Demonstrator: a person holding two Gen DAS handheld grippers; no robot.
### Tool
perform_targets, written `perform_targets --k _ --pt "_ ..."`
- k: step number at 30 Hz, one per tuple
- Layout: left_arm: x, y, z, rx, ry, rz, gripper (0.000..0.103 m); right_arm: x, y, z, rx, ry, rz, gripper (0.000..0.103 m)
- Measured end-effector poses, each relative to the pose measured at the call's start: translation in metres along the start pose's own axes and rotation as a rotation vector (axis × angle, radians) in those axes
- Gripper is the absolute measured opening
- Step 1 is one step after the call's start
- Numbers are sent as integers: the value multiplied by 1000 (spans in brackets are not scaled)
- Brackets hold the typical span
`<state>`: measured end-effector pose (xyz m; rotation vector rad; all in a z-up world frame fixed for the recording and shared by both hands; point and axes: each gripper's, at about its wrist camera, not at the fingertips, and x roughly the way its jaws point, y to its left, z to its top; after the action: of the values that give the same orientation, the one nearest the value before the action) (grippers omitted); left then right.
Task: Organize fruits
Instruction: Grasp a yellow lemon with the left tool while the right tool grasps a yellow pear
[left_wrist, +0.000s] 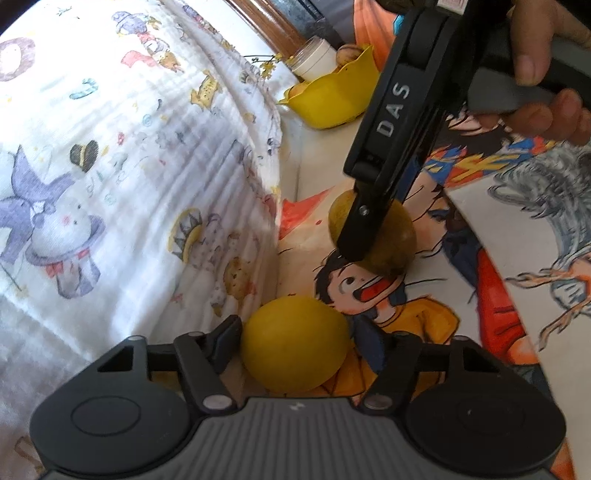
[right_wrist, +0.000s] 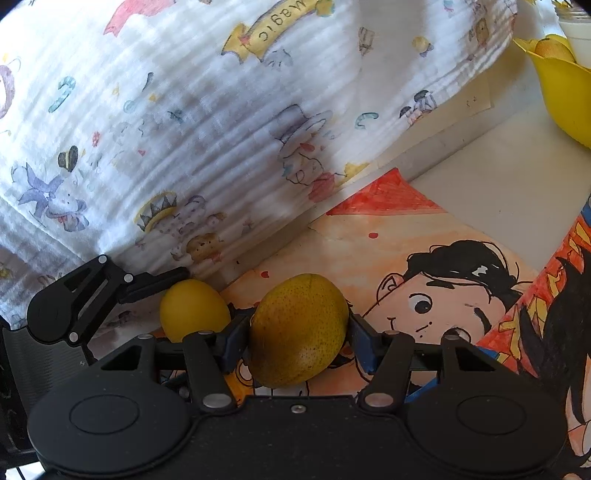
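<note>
While right gripper (right_wrist: 299, 332) fingers clamp speckled fruit (right_wrist: 298, 328), left gripper (left_wrist: 295, 341) clamps lemon (left_wrist: 295, 341), undersides hidden

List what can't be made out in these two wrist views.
- Yellow bowl contents: left view too small, right view cut by the frame edge.
- Speckled fruit: left view, partly behind the right gripper.
- Jar behind the bowl: too small; cropped in the right view.

Left gripper (left_wrist: 295, 341): black linkage arms, silver rivets, ribbed grey housing. Right gripper (right_wrist: 295, 336): matte black, blue-grey pads, white "DAS" lettering.
</note>
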<state>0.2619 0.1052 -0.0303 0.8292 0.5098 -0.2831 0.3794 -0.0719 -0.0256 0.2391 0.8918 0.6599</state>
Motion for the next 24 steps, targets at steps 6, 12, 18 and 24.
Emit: perform_targets --k 6,12,18,24 --pt "4 -4 3 -4 9 24 66 0 -2 0 16 -6 5 61" --pt "4 -7 6 -55 21 54 66 2 2 -2 6 -20 -6 60" --pt "2 2 7 -228 31 47 66 -2 -3 -5 29 -45 4 59" --pt "-4 21 4 -496 48 -11 65 -10 -5 -6 43 -46 6 58"
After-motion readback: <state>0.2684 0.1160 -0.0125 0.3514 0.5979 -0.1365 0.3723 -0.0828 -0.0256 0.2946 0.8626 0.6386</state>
